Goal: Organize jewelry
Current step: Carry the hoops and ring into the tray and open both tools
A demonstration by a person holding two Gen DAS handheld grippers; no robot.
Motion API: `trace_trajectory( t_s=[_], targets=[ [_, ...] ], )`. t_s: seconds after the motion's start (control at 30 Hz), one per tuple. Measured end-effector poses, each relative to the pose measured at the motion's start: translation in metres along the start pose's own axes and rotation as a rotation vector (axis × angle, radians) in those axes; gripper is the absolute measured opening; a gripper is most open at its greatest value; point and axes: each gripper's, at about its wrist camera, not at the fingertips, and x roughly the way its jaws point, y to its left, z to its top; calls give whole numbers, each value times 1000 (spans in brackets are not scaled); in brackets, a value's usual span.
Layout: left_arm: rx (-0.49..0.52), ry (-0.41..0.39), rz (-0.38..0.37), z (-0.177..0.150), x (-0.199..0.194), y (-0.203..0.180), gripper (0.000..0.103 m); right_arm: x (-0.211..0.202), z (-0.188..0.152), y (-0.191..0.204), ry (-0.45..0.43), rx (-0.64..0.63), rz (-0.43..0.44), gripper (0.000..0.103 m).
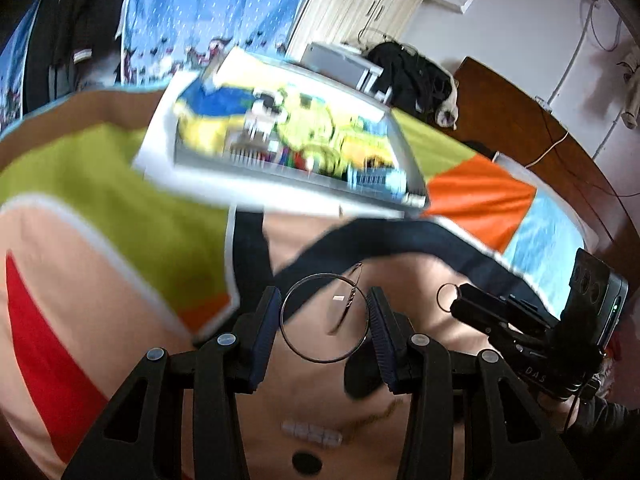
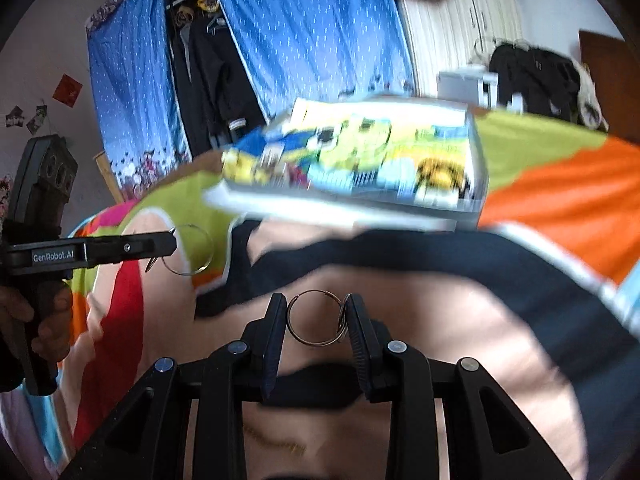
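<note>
Evidently both grippers carry hoops above the bedspread (image 1: 120,168): left gripper (image 1: 324,316) pinches a large hoop earring (image 1: 288,332), right gripper (image 2: 316,320) clamps a smaller one (image 2: 294,328), presumably bound for the cartoon-printed box (image 2: 360,148).

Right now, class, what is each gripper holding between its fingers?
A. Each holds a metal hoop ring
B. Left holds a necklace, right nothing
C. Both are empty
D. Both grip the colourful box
A: the left gripper is shut on a large hoop ring, and the right gripper is shut on a smaller hoop ring; the colourful box lies apart on the bedspread.
</note>
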Motion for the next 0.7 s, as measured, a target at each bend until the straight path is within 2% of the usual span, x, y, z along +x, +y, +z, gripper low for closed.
trace_trajectory(
  t_s=[0.2,0.4,0.57,0.7],
  targets=[
    [37,-66,15,59,23,-8,39,11,50,-28,-105,-31,-39,29],
    [-10,-128,-4,111,56,0,39,44,94,-56,-149,-42,-87,29],
    [-29,-121,5,138,91,11,39,73,103,-82,-148,3,-111,29],
    [-30,-89,20,140,114,14,39,86,95,-104,-129,77,-112,29]
  ],
)
